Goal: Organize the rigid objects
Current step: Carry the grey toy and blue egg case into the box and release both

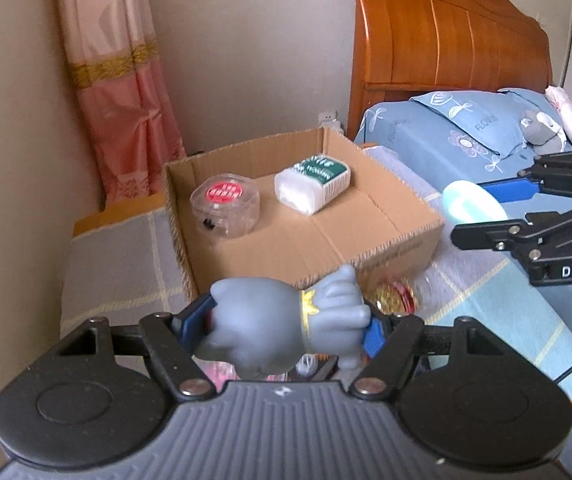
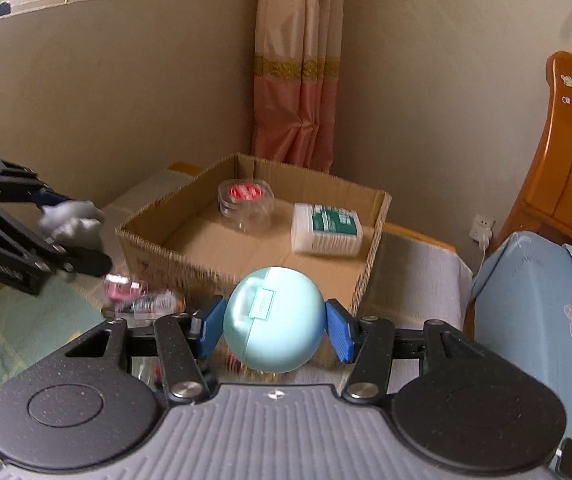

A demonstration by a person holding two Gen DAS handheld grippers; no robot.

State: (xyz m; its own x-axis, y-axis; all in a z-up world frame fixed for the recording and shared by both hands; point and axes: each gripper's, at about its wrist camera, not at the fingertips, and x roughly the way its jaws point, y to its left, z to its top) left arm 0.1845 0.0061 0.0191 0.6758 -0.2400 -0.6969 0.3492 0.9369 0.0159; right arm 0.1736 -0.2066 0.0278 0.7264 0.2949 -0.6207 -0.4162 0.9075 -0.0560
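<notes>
An open cardboard box (image 1: 366, 256) (image 2: 166, 256) stands on a cloth-covered table. Inside lie a clear round tub with a red lid (image 1: 225, 210) (image 2: 247, 204) and a white box with a green label (image 1: 312, 182) (image 2: 326, 230). My left gripper (image 1: 286, 328) (image 2: 72, 236) is shut on a grey cat figurine (image 1: 282, 326) (image 2: 71, 216), held in front of the box's near wall. My right gripper (image 2: 274, 324) (image 1: 482, 210) is shut on a round pale-teal case (image 2: 274, 320) (image 1: 472, 206), held just outside the box's right side.
Small items, one pink (image 2: 120, 286) and one gold-red (image 1: 392, 298), lie on the checked cloth (image 1: 126, 280) by the box's near wall. A bed with blue bedding (image 1: 466, 136) and a wooden headboard (image 1: 446, 40) stands to the right. A curtain (image 1: 118, 100) hangs in the corner.
</notes>
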